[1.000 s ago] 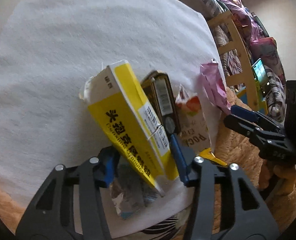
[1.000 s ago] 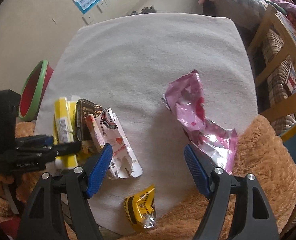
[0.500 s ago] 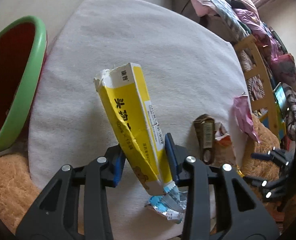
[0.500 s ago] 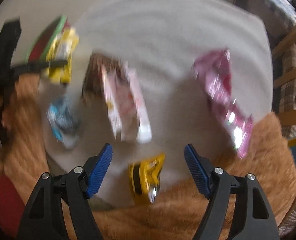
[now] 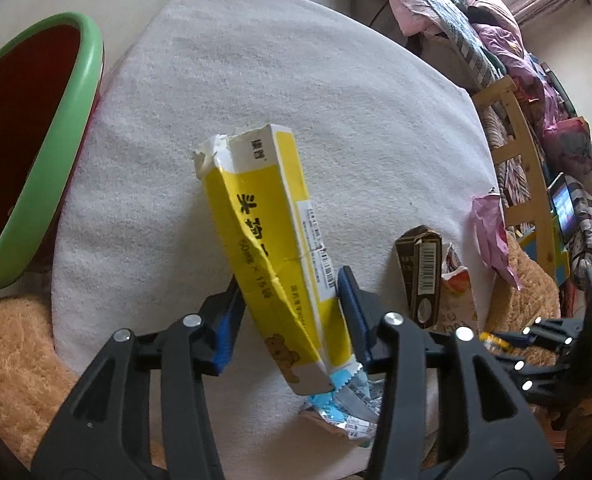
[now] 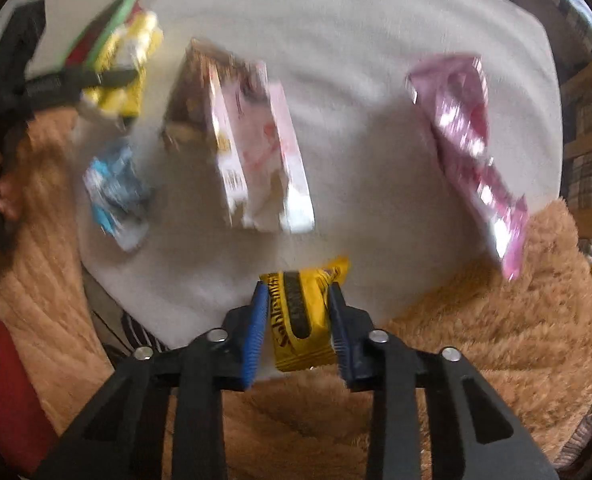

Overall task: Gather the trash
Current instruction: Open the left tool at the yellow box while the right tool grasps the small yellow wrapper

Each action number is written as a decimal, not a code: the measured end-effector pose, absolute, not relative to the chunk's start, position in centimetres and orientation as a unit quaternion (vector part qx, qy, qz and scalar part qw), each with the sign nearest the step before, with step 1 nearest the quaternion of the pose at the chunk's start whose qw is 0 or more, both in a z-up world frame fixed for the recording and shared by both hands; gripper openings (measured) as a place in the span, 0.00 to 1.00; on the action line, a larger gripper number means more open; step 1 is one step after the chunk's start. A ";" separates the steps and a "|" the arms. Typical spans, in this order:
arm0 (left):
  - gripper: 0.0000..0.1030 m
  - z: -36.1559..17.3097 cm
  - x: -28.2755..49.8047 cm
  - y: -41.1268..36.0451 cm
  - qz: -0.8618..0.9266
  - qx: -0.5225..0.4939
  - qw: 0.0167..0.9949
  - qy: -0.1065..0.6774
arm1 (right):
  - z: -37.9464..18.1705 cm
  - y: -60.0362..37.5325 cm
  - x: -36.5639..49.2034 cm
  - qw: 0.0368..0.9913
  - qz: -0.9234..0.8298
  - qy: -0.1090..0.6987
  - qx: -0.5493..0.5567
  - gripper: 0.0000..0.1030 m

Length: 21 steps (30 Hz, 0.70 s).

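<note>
1. Left gripper (image 5: 288,312) first, from its own camera: we've got it pinching the yellow box (image 5: 272,236) near its lower end, blue pads on either side, the torn top tilting up over the white cloth (image 5: 296,92).
2. The green-rimmed bin (image 5: 36,152) sits just off the cloth's left edge, so we judge this box to be one short carry from done. We can't see anything inside the bin; its floor is cut off by the frame.
3. Plenty is left on the cloth: a brown carton (image 5: 422,276), a pale packet behind it, a pink wrapper (image 5: 492,236) at the far edge, and a blue wrapper (image 5: 344,404) half hidden under the box.
4. Over to the right wrist view, and it's heavily blurred. Our right gripper (image 6: 296,320) looks clamped on a yellow snack packet (image 6: 300,320) at the cloth's near edge.
5. Through the smear we make out the carton and pale packet mid-cloth, the pink wrapper right, the blue one left. Labels are unreadable, and whether the snack packet has lifted clear we can't tell.
</note>
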<state>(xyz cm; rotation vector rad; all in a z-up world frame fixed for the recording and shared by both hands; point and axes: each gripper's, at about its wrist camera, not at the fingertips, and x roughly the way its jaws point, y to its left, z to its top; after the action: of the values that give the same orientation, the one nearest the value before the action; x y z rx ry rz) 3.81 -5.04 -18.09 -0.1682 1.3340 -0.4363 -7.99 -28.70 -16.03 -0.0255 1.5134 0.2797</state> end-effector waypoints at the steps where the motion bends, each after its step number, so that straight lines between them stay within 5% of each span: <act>1: 0.47 -18.2 3.8 -5.0 -0.199 -0.076 0.761 0.614 | -15.6 -28.7 -7.5 0.730 0.120 0.673 -0.012 0.25; 13: 0.54 -18.1 3.8 -4.3 -0.187 -0.092 0.759 0.617 | -13.9 -31.1 -0.7 0.811 0.050 0.580 0.063 0.26; 21: 0.55 -16.7 4.7 -4.8 -0.191 -0.089 0.767 0.606 | -15.0 -30.5 -0.4 0.806 0.046 0.585 0.074 0.41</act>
<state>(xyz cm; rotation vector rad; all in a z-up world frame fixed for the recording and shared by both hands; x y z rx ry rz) 4.73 -4.80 -16.68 -0.1937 1.3150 -0.4148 -0.42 -30.53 -15.00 0.1593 1.2524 0.0989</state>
